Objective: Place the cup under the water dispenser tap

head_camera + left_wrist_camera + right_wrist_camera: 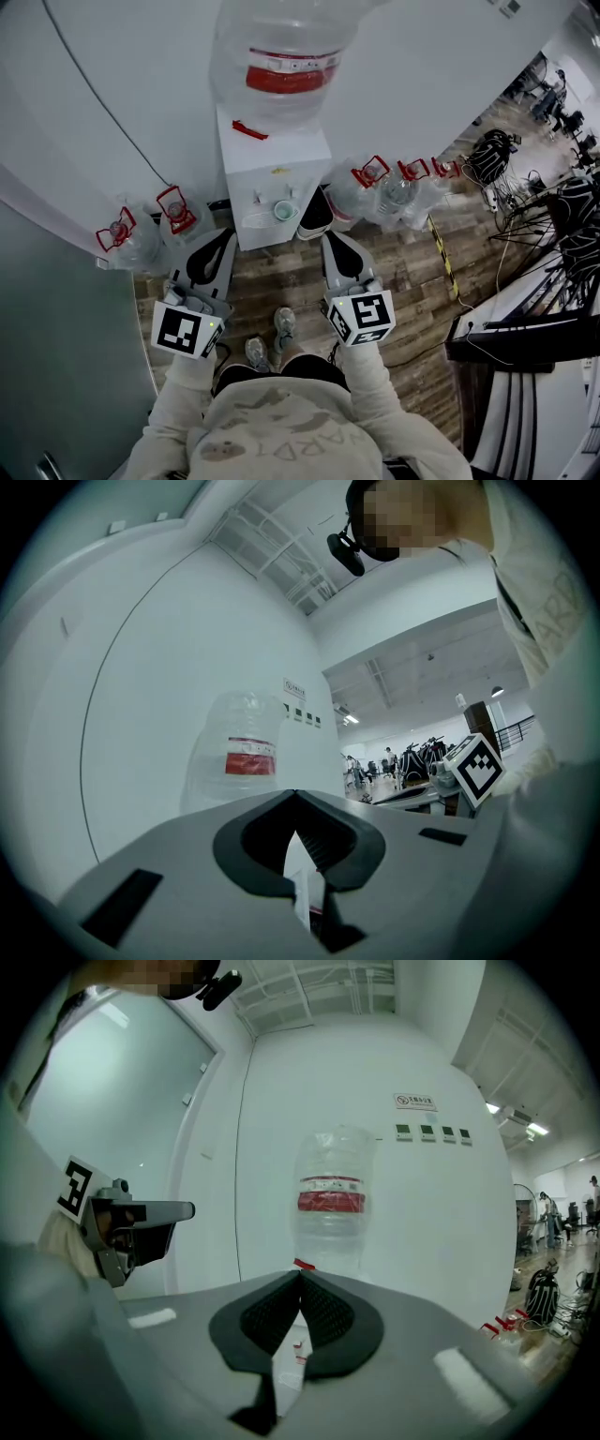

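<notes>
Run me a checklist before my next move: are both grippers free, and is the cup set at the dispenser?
1. Left gripper free: ok, jaws together, nothing between them.
2. Right gripper free: ok, jaws together, nothing held.
3. Cup at the dispenser: ok, it sits in the front recess, apart from both grippers.
4. Cup directly under a tap: cannot tell, the head view is too steep and small.
5. Cup upright: ok, its opening appears to face up.
6. Bottle seated on the dispenser: ok.
</notes>
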The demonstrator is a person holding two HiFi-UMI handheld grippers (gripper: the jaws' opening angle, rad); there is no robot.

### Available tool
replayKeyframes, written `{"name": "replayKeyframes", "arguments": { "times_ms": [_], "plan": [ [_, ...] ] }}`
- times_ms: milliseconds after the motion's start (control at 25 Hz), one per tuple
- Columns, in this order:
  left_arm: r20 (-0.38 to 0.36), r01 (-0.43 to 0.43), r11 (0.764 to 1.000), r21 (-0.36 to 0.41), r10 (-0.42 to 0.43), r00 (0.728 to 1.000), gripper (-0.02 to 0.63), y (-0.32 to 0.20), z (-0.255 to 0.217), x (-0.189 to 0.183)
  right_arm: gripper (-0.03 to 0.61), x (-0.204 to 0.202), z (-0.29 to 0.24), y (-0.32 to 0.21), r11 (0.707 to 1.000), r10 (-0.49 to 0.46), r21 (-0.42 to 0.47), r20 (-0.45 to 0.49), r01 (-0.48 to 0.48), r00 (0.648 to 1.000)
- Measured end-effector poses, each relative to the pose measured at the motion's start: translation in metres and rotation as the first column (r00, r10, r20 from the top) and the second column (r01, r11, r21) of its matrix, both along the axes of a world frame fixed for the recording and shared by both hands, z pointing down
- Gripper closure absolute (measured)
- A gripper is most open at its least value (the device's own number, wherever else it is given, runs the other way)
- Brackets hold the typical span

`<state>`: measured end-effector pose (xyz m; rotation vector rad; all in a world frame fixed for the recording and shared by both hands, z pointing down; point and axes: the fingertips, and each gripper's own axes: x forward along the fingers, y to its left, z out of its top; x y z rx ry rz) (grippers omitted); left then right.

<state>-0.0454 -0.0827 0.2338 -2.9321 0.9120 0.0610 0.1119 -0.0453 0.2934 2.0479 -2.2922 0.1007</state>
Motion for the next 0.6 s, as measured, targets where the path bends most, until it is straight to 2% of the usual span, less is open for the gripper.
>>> {"name": "replayKeyframes", "arguments": {
  "times_ms": [600],
  "plan": [
    [-0.043,-0.013,0.999,0.048,0.015,0.999,0.609,0.027,-0.033,-0.012,0.569,-0.012,-0.049,0.038,0.995,0.030,0.092,-0.026,-0.027,0.999]
  ]
}}
